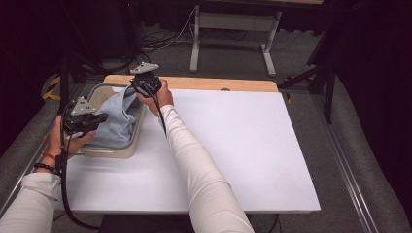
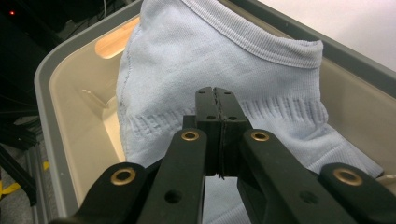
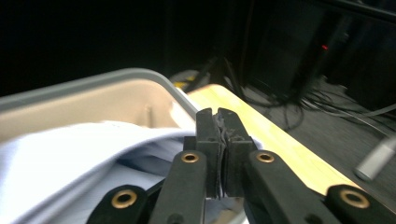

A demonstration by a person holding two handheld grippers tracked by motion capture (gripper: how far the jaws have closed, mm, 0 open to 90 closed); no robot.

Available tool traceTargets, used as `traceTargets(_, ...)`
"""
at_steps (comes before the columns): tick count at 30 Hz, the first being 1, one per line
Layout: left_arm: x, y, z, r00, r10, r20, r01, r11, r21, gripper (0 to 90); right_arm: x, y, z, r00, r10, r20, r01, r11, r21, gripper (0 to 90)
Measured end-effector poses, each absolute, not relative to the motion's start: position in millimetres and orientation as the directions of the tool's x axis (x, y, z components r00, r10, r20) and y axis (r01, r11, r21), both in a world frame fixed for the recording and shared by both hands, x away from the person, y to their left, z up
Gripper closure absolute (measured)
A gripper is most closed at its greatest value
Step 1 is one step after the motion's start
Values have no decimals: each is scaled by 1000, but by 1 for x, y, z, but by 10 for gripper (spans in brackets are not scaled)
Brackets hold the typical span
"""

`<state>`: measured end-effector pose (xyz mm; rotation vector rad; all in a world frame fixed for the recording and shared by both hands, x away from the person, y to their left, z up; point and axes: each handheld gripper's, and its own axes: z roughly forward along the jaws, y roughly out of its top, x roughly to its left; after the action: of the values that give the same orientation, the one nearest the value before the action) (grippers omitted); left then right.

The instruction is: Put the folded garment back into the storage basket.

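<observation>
High view: light-blue garment (image 1: 118, 116) heaped in beige tub (image 1: 116, 150) at table's left, both grippers on it; left gripper view: left gripper (image 2: 216, 95) clamped on cloth; right gripper view: right gripper (image 3: 217, 116) pinching cloth edge.

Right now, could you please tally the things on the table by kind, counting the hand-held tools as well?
Light blue garment: 1
Beige bin with grey rim: 1
Hand-held tools: 2, the left tool and the right tool, each shut on the garment
Total: 4
</observation>
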<state>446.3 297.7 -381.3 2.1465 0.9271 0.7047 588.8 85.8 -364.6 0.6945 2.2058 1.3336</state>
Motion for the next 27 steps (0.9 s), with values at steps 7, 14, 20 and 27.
traceTargets(7,449,302,-378,577,793,196,396,-482,782,767,596,96,-388,-792,597,-125,224,475,851,876)
traceTargets(14,458,298,-369,535,830,159,384,-406,829,466,595,105,-401,-830,548,-99,272,554,786,898)
traceTargets(20,481,280,-367,518,844,138,429,-396,812,322,587,104,-408,-861,508,-35,304,569,764,900)
traceTargets(27,510,265,-371,482,867,125,469,-376,799,275,566,101,-410,-886,463,-28,273,569,776,865)
